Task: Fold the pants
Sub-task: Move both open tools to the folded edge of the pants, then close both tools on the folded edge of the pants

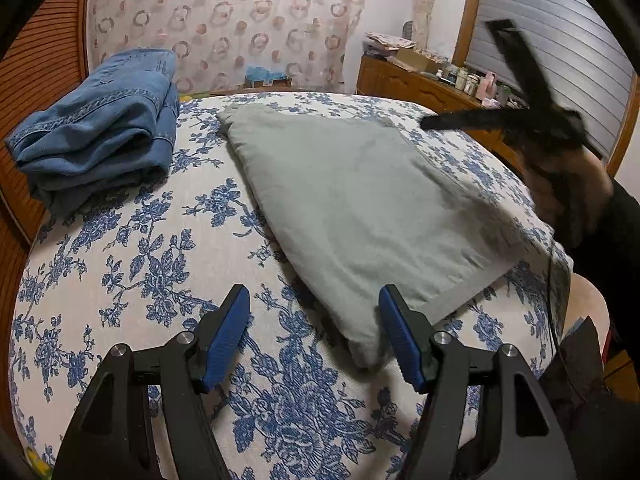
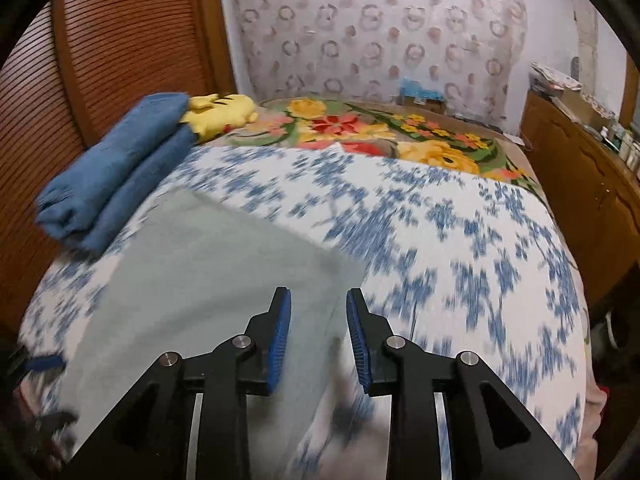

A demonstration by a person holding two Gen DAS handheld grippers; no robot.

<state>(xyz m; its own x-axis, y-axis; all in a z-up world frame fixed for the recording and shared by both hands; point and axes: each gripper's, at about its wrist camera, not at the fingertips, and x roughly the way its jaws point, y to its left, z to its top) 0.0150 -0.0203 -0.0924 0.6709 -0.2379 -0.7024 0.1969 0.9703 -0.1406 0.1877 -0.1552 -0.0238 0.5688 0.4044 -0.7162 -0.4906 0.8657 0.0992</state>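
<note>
Grey pants point(image 1: 352, 208) lie folded flat on the blue-flowered bedspread point(image 1: 132, 280); they also show in the right wrist view point(image 2: 192, 276), blurred. My left gripper point(image 1: 314, 336) is open and empty, just above the bed at the near corner of the grey pants. My right gripper point(image 2: 318, 340) is open and empty above the right edge of the grey pants. In the left wrist view the right gripper point(image 1: 516, 96) shows blurred, raised over the far right side of the pants.
Folded blue jeans point(image 1: 104, 128) lie at the bed's far left, next to the wooden headboard point(image 1: 44, 64). A yellow plush toy point(image 2: 224, 114) and a bright floral blanket point(image 2: 400, 132) lie farther back. A cluttered wooden dresser point(image 2: 580, 168) stands to the right.
</note>
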